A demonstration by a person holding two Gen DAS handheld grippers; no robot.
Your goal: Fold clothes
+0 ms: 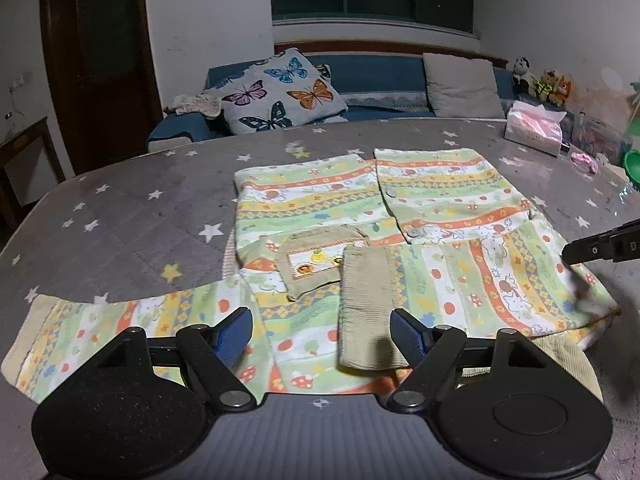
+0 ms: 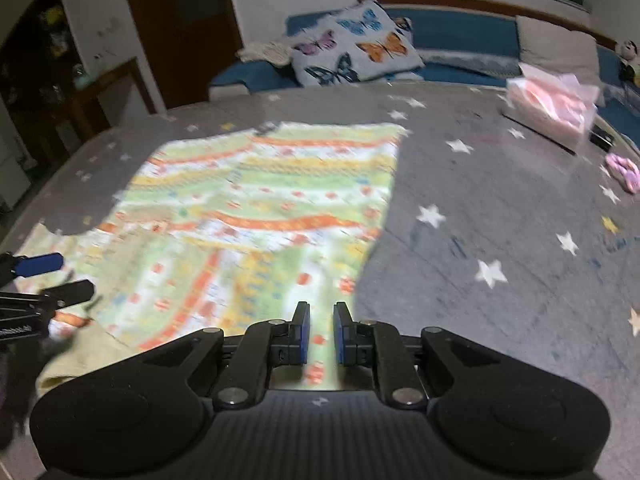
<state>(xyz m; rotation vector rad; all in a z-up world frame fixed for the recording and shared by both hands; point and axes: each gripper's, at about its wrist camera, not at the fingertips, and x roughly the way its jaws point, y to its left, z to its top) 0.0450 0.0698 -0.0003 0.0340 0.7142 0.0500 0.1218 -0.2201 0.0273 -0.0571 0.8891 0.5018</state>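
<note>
A child's patterned jacket [image 1: 400, 240] in green, orange and yellow stripes lies spread on the grey star-print table [image 1: 120, 208]. Its right sleeve, with a tan ribbed cuff [image 1: 366, 312], is folded across the body; the left sleeve [image 1: 120, 332] lies stretched out to the left. My left gripper [image 1: 322, 334] is open, low over the near edge of the jacket beside the cuff. My right gripper [image 2: 321, 330] hovers over the jacket's near right part [image 2: 280, 216] with its jaws narrowly apart and nothing between them. It also shows at the right edge of the left wrist view [image 1: 600, 246].
A pink tissue pack [image 1: 534, 128] and a small pink item [image 1: 585, 160] lie at the far right of the table, next to a green object [image 1: 632, 160]. A blue sofa with a butterfly cushion [image 1: 280, 92] stands behind the table.
</note>
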